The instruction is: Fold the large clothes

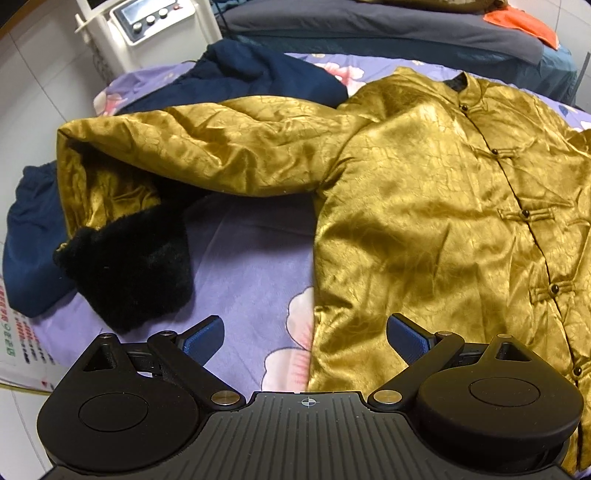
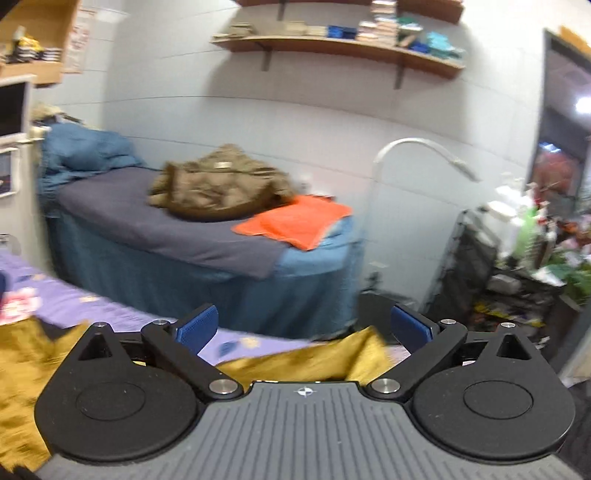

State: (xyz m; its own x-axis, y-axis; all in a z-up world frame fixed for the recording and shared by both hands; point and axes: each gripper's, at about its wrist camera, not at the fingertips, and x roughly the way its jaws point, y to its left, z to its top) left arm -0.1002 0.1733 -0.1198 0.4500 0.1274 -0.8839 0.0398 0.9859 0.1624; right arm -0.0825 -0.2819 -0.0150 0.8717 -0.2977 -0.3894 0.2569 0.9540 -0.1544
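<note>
A gold satin jacket (image 1: 436, 206) with frog buttons lies front up on the purple floral bedsheet (image 1: 251, 258). Its left sleeve (image 1: 221, 144) stretches out to the left and bends down to a black fur cuff (image 1: 129, 273). My left gripper (image 1: 304, 332) is open and empty, hovering over the jacket's lower left hem edge. My right gripper (image 2: 303, 328) is open and empty, raised above the jacket's right side; blurred gold fabric (image 2: 317, 362) shows below its fingers, apart from them.
A navy garment (image 1: 258, 81) lies behind the gold sleeve, with more navy cloth (image 1: 29, 251) at the bed's left edge. A white machine (image 1: 147, 22) stands behind. A second bed (image 2: 207, 251) holds a brown coat (image 2: 221, 184) and orange cloth (image 2: 295, 221). A cluttered rack (image 2: 517, 258) stands right.
</note>
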